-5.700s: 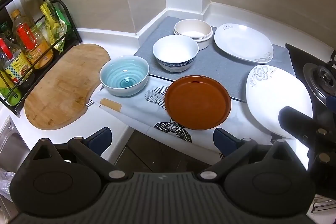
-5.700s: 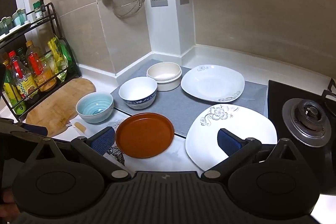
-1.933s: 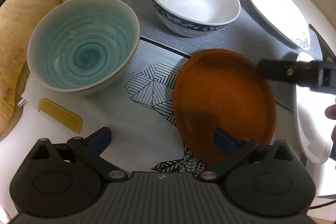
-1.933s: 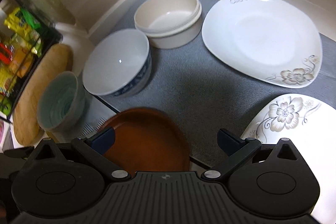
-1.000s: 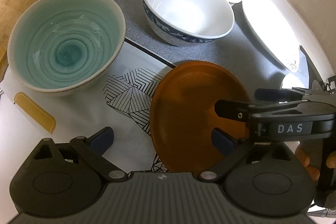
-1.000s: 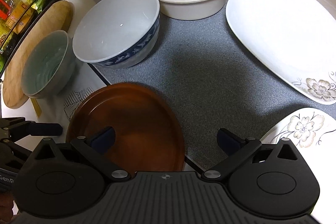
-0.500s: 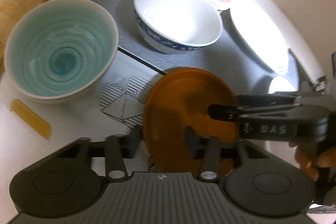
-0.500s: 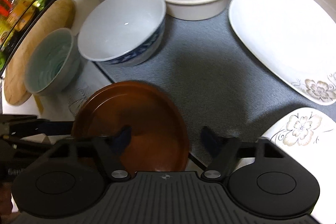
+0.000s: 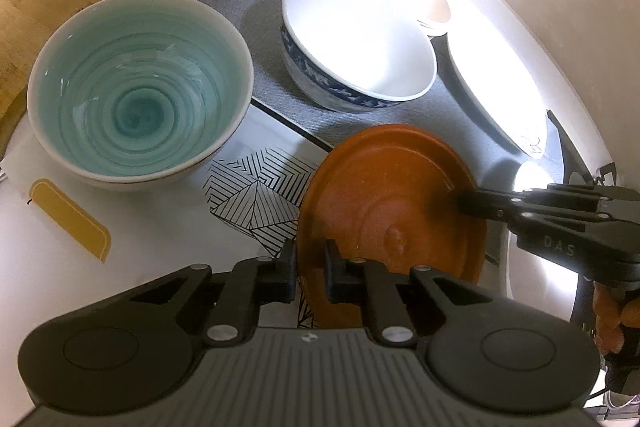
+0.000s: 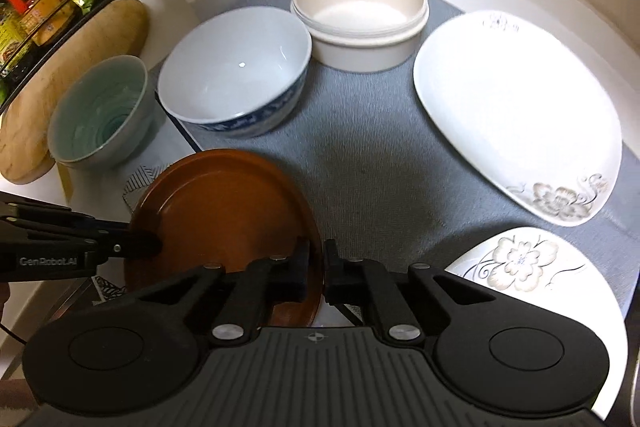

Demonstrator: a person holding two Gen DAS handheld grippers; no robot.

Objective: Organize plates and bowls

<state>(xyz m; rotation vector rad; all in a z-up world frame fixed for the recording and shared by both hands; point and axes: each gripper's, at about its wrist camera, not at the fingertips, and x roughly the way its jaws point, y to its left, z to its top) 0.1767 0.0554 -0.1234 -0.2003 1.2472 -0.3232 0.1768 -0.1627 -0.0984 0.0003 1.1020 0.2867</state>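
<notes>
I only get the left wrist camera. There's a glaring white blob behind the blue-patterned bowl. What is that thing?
Observer: In the right wrist view it is a stack of nested cream bowls on the grey mat.
Operator: And the bright streak on the right?
Observer: A large white plate, with a flower printed near one corner.
Operator: Is the other gripper actually holding the brown plate?
Observer: Yes. The right gripper is shut on the rim of the brown plate, across from the left gripper.
</notes>
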